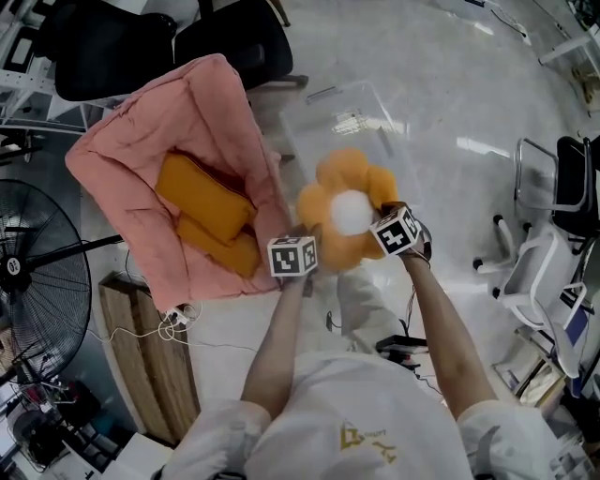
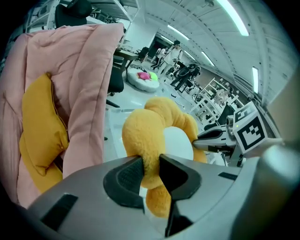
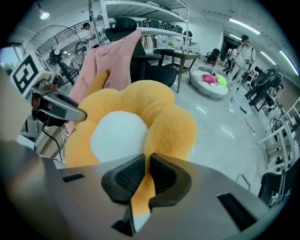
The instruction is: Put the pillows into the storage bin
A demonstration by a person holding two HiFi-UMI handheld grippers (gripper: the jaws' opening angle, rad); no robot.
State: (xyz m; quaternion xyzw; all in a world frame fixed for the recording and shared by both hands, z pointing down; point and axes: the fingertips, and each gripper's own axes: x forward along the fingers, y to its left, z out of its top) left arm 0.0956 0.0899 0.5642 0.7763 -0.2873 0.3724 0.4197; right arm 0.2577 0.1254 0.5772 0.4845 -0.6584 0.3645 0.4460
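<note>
The flower pillow (image 1: 349, 211) is up in the air, over the near edge of the clear storage bin (image 1: 361, 101) on the floor. The left claw (image 2: 150, 161) and the right claw (image 3: 146, 165) each pinch one yellow petal tight. Beside the bin, a pink cushion bed (image 1: 131, 131) holds two orange pillows (image 1: 202, 195). One black fan (image 1: 37, 277) stands at the left.

A lab hall — metal shelving (image 3: 145, 11), office chairs (image 1: 234, 37), floor fan (image 1: 37, 281), strip lights (image 2: 232, 16).
</note>
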